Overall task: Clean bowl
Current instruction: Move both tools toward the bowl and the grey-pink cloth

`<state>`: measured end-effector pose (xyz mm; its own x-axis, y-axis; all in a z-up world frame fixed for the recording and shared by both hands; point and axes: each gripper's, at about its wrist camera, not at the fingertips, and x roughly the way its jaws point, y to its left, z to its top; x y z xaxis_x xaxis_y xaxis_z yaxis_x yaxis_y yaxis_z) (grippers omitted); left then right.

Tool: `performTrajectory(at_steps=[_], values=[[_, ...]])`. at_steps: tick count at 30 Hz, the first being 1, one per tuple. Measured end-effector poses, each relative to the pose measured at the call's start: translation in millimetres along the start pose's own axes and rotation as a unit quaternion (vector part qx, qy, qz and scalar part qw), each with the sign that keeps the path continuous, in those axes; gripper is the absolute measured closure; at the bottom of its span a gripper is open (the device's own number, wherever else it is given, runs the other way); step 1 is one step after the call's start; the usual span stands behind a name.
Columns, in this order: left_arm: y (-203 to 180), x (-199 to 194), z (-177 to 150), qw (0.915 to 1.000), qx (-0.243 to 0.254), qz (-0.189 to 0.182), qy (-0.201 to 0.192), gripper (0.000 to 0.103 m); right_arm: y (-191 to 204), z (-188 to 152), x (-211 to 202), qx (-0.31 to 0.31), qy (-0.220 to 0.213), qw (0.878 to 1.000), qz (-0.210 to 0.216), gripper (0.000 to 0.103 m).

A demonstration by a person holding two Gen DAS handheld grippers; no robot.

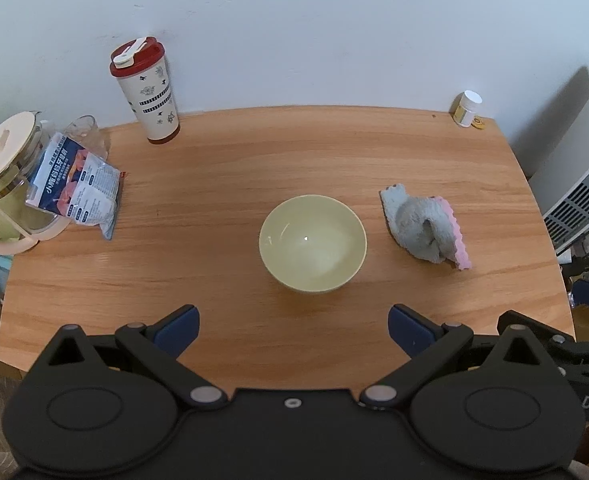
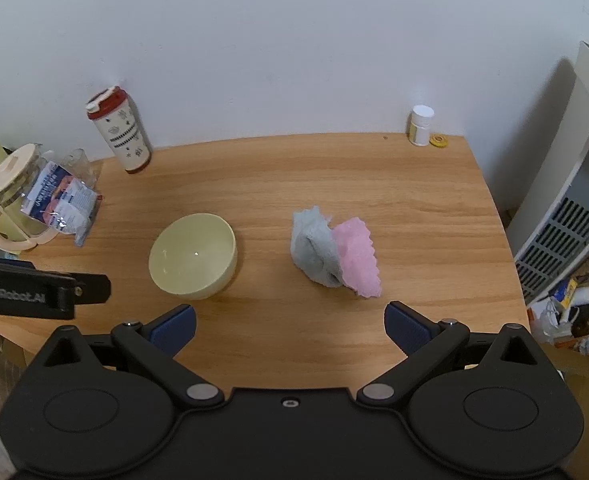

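A pale yellow-green bowl [image 1: 313, 243] stands upright on the wooden table [image 1: 230, 168], and looks empty. It also shows in the right wrist view [image 2: 193, 255]. A crumpled grey and pink cloth [image 1: 426, 227] lies to the right of the bowl; it shows in the right wrist view [image 2: 334, 252] too. My left gripper [image 1: 293, 330] is open and empty, above the near table edge, facing the bowl. My right gripper [image 2: 289, 326] is open and empty, facing the cloth. Part of the left gripper's body [image 2: 42, 290] shows at the left of the right wrist view.
A red-lidded tumbler [image 1: 146, 90] stands at the back left. A glass kettle with a cream lid [image 1: 4, 184], a clear glass [image 1: 86, 136] and a printed packet [image 1: 78, 188] sit at the left edge. A small white bottle [image 1: 467, 109] stands at the back right. A white appliance [image 2: 574, 200] stands right of the table.
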<state>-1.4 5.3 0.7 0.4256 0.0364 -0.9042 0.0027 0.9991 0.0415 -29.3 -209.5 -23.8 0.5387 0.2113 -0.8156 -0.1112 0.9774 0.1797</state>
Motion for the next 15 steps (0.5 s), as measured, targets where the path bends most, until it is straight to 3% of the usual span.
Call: performTrajectory(at_steps=[3, 10, 15], values=[[-14, 2, 0, 0.9998, 0.011, 0.015, 0.003, 0.000, 5, 2, 0, -0.006, -0.004, 1.000, -0.003, 0.001], [-3, 4, 2, 0.9999, 0.005, -0.012, 0.003, 0.000, -2, 3, -3, 0.000, -0.014, 1.000, 0.008, 0.001], [-11, 6, 3, 0.9999, 0.000, -0.008, 0.009, 0.000, -4, 2, -3, -0.005, -0.010, 1.000, -0.002, 0.001]])
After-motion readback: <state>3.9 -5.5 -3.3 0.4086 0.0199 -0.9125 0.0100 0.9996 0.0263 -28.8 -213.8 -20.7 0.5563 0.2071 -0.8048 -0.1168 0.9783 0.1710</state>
